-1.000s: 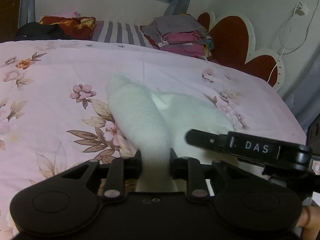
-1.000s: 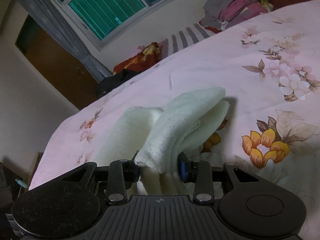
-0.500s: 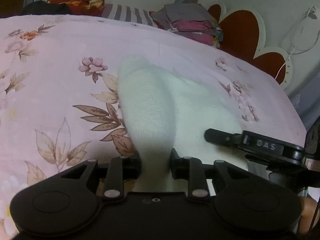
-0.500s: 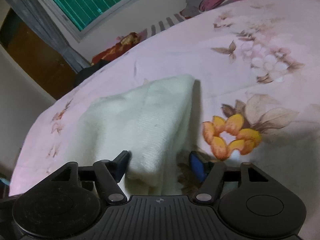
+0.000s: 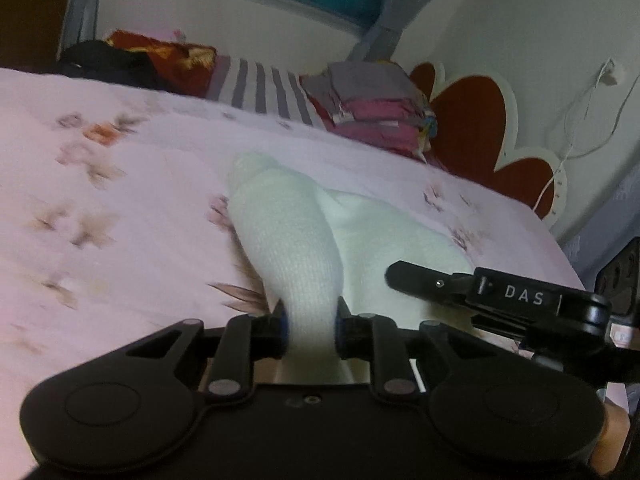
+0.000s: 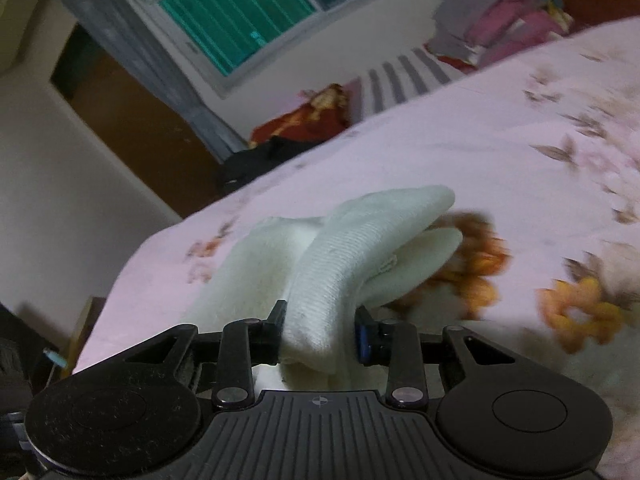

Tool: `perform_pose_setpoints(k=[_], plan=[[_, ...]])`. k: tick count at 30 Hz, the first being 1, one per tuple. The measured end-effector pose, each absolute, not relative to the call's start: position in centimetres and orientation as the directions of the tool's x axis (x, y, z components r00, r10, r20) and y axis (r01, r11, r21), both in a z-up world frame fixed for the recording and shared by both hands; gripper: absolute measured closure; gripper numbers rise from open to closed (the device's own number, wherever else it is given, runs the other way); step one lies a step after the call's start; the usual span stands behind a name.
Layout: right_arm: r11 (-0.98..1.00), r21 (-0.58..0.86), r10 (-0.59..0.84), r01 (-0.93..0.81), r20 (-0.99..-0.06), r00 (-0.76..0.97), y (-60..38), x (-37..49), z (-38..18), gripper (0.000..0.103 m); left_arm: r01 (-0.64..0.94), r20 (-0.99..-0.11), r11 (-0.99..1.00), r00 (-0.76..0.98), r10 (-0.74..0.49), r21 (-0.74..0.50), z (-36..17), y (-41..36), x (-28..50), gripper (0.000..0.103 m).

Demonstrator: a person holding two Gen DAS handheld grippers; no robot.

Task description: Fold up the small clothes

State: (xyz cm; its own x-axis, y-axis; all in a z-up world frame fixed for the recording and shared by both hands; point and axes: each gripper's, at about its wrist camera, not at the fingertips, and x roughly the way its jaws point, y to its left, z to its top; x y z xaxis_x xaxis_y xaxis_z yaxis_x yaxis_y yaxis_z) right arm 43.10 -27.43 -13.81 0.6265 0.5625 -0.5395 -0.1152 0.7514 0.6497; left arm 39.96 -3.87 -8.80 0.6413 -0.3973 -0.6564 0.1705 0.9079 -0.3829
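A small white knitted garment lies on the pink floral bedspread. My left gripper is shut on its near left edge, which rises in a fold between the fingers. My right gripper is shut on the garment's other near edge and holds that part lifted and curled above the bed. The right gripper also shows in the left wrist view, close on the right.
A stack of folded clothes and a striped pillow lie at the head of the bed by a red headboard. A white cable hangs on the wall. A window is behind.
The right gripper, open half a second ago, has shut on the garment edge and lifted it. Both grippers have risen and the garment has curled up off the bed.
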Motion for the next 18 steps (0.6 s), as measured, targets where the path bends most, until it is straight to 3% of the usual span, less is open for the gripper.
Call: perform_pose_setpoints(k=[8, 18], plan=[[0.737, 0.653, 0.594, -0.174, -0.503, 0.628, -16.4, 43.0, -10.7, 0.07, 0.161, -0.629, 0.914, 0.681, -0.376, -0.373, -7.0, 7.8, 39.4, 0.084], [0.749, 0.624, 0.6, -0.223, -0.496, 0.628, -1.1, 44.2, -10.8, 0.07, 0.122, -0.642, 0.93, 0.692, -0.331, -0.348, -7.9, 20.7, 40.7, 0.084]])
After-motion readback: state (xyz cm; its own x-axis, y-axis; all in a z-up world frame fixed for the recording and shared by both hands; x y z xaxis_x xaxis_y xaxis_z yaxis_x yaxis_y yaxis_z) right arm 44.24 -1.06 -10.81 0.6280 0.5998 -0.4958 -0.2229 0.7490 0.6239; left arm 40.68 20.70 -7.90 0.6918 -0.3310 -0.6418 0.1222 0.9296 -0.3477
